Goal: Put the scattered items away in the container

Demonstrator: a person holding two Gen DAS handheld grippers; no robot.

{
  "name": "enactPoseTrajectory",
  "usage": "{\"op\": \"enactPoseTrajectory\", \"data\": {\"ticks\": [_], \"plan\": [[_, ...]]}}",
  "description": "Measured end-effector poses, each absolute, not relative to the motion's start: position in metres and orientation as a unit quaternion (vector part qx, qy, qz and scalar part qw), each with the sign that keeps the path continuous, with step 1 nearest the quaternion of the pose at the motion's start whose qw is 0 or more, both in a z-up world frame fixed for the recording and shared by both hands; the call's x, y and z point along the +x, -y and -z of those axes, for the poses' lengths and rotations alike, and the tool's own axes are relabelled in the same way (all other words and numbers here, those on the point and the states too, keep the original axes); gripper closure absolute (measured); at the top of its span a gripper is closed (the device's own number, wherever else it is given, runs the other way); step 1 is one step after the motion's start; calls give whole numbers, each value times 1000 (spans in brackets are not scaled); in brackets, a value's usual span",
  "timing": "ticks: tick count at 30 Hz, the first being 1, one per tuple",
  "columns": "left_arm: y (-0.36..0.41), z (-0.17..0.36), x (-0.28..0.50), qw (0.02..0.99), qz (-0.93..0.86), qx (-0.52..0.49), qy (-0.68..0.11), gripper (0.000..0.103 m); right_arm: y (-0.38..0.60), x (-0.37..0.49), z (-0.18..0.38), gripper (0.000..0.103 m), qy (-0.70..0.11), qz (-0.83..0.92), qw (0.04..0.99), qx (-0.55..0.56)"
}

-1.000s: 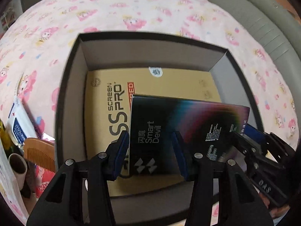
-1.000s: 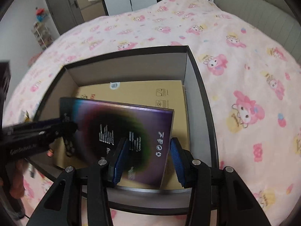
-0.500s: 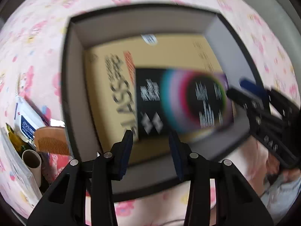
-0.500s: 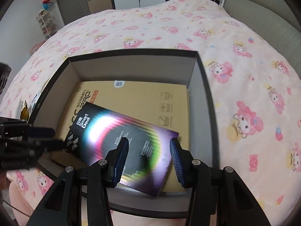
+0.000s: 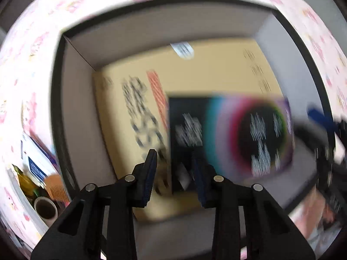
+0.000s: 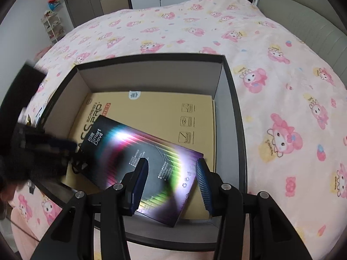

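Inside the dark-walled box (image 6: 229, 108), the glossy black package (image 6: 138, 162) with the rainbow sheen is lying flat and askew on the tan carton (image 6: 195, 125) that is covering the box floor. Both grippers are hovering over the box's near wall: the right gripper (image 6: 171, 186) with fingers apart, gripping nothing, and the left gripper (image 5: 174, 177) likewise spread and empty. The package is looking thin, stiff and light, probably slick; pinching a short edge would likely be holding best. Left of the box, a comb (image 5: 56, 187) and a tube (image 5: 46, 209) are waiting.
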State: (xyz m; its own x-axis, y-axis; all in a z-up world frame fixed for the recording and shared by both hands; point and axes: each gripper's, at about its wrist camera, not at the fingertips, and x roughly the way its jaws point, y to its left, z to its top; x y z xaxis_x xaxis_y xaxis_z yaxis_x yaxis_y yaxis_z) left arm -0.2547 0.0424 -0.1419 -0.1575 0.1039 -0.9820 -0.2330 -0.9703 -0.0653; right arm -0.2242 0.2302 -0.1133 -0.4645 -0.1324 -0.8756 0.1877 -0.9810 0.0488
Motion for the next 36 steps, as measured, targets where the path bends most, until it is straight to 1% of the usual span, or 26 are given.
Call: {"op": "enactPoseTrajectory", "data": {"ticks": [3, 4, 6, 10, 13, 14, 15, 18, 20, 24, 28, 31, 33, 34, 36], "plan": [[-30, 138, -261, 91, -765, -638, 0, 71, -230, -225, 117, 62, -25, 852, 95, 515], [-28, 134, -257, 100, -763, -639, 8, 71, -231, -224, 117, 62, -25, 852, 96, 514], [-26, 125, -241, 124, -753, -646, -7, 71, -231, -222, 118, 62, -29, 851, 100, 515], [-25, 124, -217, 134, -715, -683, -62, 72, -228, -224, 120, 62, -45, 846, 103, 521], [-34, 131, -205, 141, -688, -702, -121, 71, -220, -229, 119, 62, -49, 841, 113, 527], [-38, 135, -202, 142, -682, -704, -138, 73, -217, -230, 119, 62, -50, 839, 118, 529], [-39, 136, -201, 145, -679, -706, -141, 74, -215, -230, 118, 62, -52, 837, 120, 531], [-40, 139, -203, 141, -679, -707, -139, 79, -214, -227, 116, 61, -57, 838, 115, 530], [-41, 149, -204, 139, -671, -716, -134, 79, -218, -225, 114, 61, -52, 840, 111, 528], [-49, 165, -207, 124, -673, -712, -155, 81, -226, -226, 111, 61, -48, 842, 103, 528], [-49, 148, -235, 103, -715, -681, -119, 81, -231, -227, 110, 61, -49, 840, 101, 530], [-48, 149, -262, 83, -740, -664, -68, 81, -232, -230, 112, 61, -45, 838, 100, 535], [-51, 154, -265, 84, -742, -664, -39, 80, -232, -233, 115, 61, -42, 836, 97, 538], [-54, 156, -265, 84, -743, -663, -30, 77, -231, -234, 116, 61, -40, 835, 97, 540], [-62, 156, -261, 98, -745, -660, -18, 77, -231, -234, 119, 61, -35, 832, 102, 544]]}}
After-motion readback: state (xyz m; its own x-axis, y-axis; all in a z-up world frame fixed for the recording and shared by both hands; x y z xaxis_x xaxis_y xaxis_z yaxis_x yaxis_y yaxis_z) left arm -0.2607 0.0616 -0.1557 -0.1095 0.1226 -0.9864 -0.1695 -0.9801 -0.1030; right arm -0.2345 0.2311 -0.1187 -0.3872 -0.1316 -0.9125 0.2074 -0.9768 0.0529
